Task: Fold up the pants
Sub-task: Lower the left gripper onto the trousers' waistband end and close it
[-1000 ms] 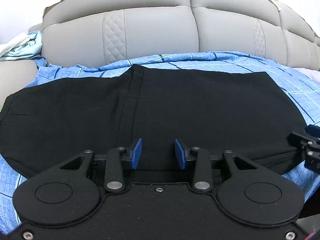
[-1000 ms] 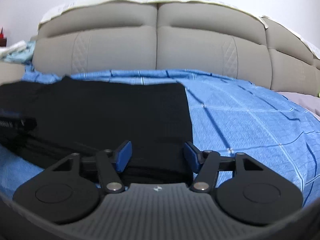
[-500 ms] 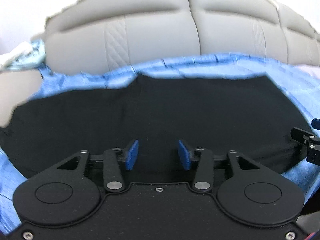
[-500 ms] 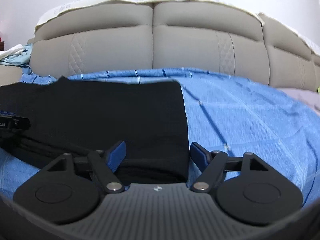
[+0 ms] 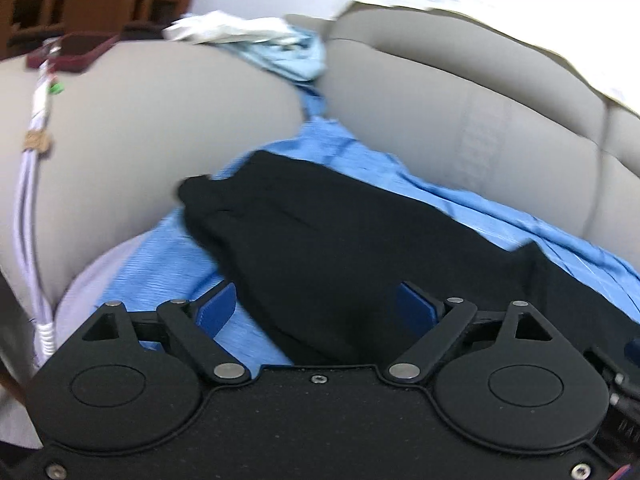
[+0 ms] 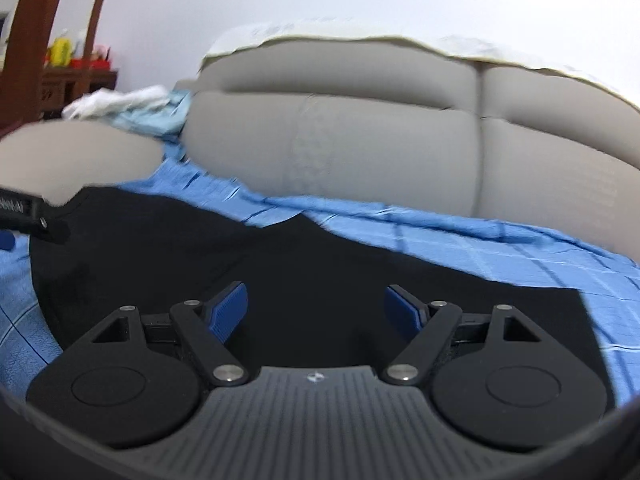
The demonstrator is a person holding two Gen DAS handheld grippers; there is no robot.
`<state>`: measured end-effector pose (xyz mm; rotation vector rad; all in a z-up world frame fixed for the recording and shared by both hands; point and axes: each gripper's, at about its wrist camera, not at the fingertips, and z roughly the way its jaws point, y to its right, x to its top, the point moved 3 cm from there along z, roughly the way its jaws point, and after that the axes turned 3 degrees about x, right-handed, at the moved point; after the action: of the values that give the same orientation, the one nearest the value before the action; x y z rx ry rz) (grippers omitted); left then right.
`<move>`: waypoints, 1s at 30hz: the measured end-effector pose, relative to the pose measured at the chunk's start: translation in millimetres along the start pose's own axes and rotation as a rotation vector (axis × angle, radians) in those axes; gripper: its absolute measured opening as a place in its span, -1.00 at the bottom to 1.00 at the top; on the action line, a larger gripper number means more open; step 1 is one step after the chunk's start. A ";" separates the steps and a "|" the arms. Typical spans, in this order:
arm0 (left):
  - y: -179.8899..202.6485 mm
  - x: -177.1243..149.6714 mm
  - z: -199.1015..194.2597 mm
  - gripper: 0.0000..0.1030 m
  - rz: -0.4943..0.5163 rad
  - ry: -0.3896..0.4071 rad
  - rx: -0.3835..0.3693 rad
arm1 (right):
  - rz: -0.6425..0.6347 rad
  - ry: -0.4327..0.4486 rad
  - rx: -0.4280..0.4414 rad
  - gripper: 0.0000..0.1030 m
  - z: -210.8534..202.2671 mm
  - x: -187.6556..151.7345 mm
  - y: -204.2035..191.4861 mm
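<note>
Black pants point(image 5: 340, 236) lie folded on a blue checked sheet point(image 5: 168, 256) over the sofa seat. In the left wrist view my left gripper point(image 5: 316, 306) is open wide, low over the pants' near left edge, with nothing between its blue pads. In the right wrist view the pants point(image 6: 280, 264) spread across the sheet point(image 6: 500, 240) and my right gripper point(image 6: 316, 306) is open and empty just above their near edge. The left gripper's body point(image 6: 24, 216) shows at the far left of that view.
The grey sofa backrest point(image 6: 380, 148) rises behind the sheet and a grey armrest point(image 5: 132, 132) stands at the left. Crumpled white and pale blue cloth point(image 5: 248, 40) lies on the armrest. White cables point(image 5: 30, 184) hang at the far left. Wooden furniture point(image 6: 48, 20) stands beyond.
Both grippers have swung left, toward the pants' left end and the armrest. Both jaws have opened wider. The pants lie as before.
</note>
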<state>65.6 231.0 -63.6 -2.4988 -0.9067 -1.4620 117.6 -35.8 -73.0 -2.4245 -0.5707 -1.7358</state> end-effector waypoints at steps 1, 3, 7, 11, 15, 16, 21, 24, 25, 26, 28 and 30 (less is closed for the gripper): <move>-8.7 2.2 5.9 0.70 -0.021 -0.006 0.008 | -0.007 -0.012 0.011 0.67 5.4 -1.8 -6.1; -25.8 6.2 17.1 0.70 -0.077 -0.014 0.015 | -0.026 -0.040 0.035 0.67 13.0 -8.3 -19.3; -53.1 13.6 40.9 0.67 -0.197 -0.037 0.002 | -0.060 -0.051 0.062 0.72 18.1 -28.4 -35.1; -69.6 19.1 69.7 0.59 -0.271 -0.070 -0.013 | -0.039 -0.050 0.066 0.76 17.0 -29.9 -32.9; -71.8 24.8 83.3 0.55 -0.244 -0.059 -0.001 | -0.042 -0.045 0.069 0.77 17.7 -30.5 -33.6; -71.3 25.3 85.9 0.54 -0.243 -0.057 -0.001 | -0.042 -0.044 0.070 0.77 17.5 -31.1 -33.6; -68.3 28.7 96.0 0.39 -0.231 -0.046 0.005 | -0.037 -0.047 0.081 0.80 18.9 -29.7 -32.6; -72.5 28.8 96.6 0.39 -0.265 -0.039 -0.017 | -0.038 -0.045 0.083 0.81 18.5 -30.0 -32.6; -74.5 29.1 97.4 0.39 -0.280 -0.037 -0.026 | -0.038 -0.045 0.083 0.81 18.4 -30.1 -32.7; -77.2 29.4 98.6 0.40 -0.298 -0.035 -0.037 | -0.038 -0.045 0.082 0.81 18.5 -30.0 -33.0; -81.1 30.0 101.4 0.52 -0.323 -0.029 -0.056 | -0.039 -0.045 0.082 0.81 18.5 -30.2 -33.1; -81.8 30.3 104.1 0.71 -0.338 -0.020 -0.090 | -0.038 -0.045 0.082 0.81 18.6 -30.1 -32.9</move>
<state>111.1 350.2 -110.2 -2.5182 -1.3502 -1.6032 114.0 -7.0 -111.7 -2.4175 -0.6830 -1.6409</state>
